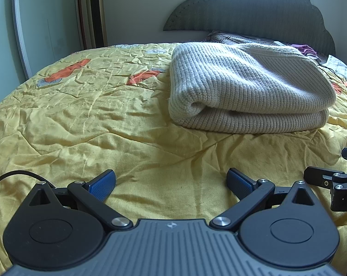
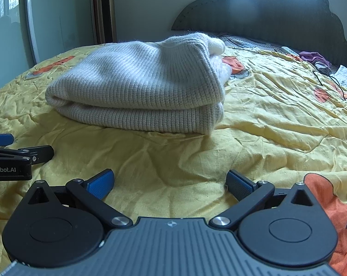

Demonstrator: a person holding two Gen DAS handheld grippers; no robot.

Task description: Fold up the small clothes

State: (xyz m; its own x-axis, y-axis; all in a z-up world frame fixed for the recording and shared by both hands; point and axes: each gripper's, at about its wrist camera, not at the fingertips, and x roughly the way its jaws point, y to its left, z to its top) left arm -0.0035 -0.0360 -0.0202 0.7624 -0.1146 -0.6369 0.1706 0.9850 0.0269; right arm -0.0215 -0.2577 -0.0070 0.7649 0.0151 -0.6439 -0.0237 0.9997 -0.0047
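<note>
folded sweater on bedspread; both grippers' jaws spread, empty.

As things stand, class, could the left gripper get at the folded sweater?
Probably yes: the left gripper is open, and only bare yellow bedspread lies between it and the sweater.

Bare bedspread ahead, folded sweater beyond.
</note>
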